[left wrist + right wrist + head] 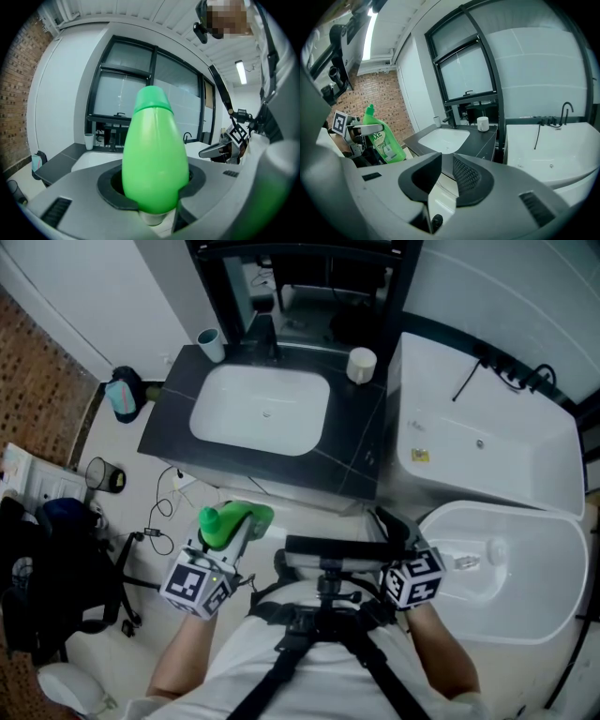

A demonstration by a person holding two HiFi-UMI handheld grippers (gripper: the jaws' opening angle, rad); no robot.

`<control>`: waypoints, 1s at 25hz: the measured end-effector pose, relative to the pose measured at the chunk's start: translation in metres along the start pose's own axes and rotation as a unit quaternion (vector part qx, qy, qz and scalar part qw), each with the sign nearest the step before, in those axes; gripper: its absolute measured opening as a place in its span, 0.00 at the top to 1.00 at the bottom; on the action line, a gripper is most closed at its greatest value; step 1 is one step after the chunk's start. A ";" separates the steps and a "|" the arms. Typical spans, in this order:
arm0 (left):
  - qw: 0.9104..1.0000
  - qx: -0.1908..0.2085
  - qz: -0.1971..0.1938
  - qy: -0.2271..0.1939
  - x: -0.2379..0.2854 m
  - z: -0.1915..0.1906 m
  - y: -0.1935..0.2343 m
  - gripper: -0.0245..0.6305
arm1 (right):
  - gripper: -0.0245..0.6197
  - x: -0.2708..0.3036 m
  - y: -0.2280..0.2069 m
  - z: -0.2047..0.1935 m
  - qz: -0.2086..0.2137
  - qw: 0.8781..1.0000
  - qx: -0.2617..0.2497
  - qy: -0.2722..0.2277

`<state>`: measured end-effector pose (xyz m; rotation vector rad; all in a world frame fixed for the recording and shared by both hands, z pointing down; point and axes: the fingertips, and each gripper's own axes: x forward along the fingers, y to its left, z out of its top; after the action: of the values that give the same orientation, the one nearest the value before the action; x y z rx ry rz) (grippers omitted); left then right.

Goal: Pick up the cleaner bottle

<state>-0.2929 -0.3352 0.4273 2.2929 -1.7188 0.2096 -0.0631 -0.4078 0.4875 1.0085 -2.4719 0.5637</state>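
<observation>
Already the left gripper [242, 529] holds the green cleaner bottle [154, 154] tight in its jaws, up in the air. The right gripper [444, 176] has empty jaws, a little apart. The job looks done.

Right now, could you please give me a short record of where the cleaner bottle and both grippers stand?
cleaner bottle: green, cap upward, held in front of the sink
left gripper: jaws closed on the cleaner bottle's body
right gripper: jaws apart, nothing between them
task status: cleaner bottle in hand, clear of the floor
</observation>
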 end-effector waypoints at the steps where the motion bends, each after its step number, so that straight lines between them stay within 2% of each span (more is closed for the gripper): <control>1: 1.000 0.002 -0.001 0.003 0.001 -0.003 -0.001 0.70 | 0.83 -0.001 -0.001 0.000 -0.001 1.000 0.000 -0.001; 15: 0.999 -0.003 0.015 0.031 0.017 -0.028 0.015 0.70 | 0.83 -0.004 -0.029 0.012 -0.037 0.999 0.012 -0.018; 25: 1.000 0.002 0.001 0.029 0.045 -0.014 0.011 0.70 | 0.86 0.008 -0.047 0.033 -0.064 0.998 0.008 -0.029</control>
<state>-0.2904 -0.3751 0.4539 2.2652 -1.6933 0.2758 -0.0414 -0.4597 0.4732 1.1953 -2.4341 0.5216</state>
